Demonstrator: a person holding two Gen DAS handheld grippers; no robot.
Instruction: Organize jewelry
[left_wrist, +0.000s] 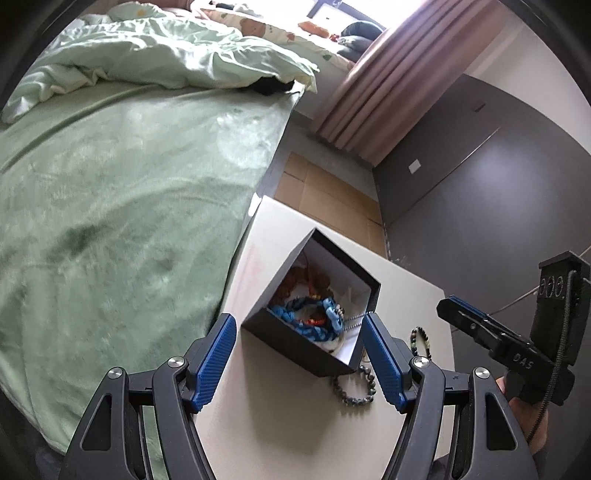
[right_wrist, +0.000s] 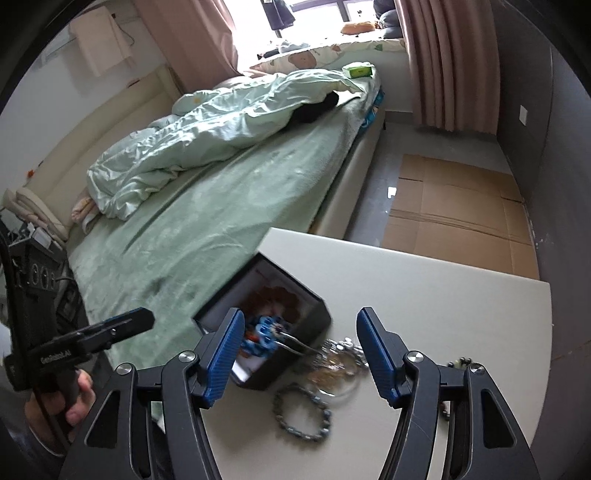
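Observation:
A black jewelry box with a white inside stands open on the white table; it also shows in the right wrist view. It holds a blue braided bracelet, brown beads and a silver chain hanging over its rim. A dark bead bracelet lies on the table beside the box, also in the right wrist view. More chains and beads lie to its right, blurred. My left gripper is open around the box's near corner. My right gripper is open above the box and loose jewelry.
A bed with a green blanket and a rumpled quilt borders the table's left edge. Flattened cardboard lies on the floor beyond the table. A grey wall and pink curtains stand to the right.

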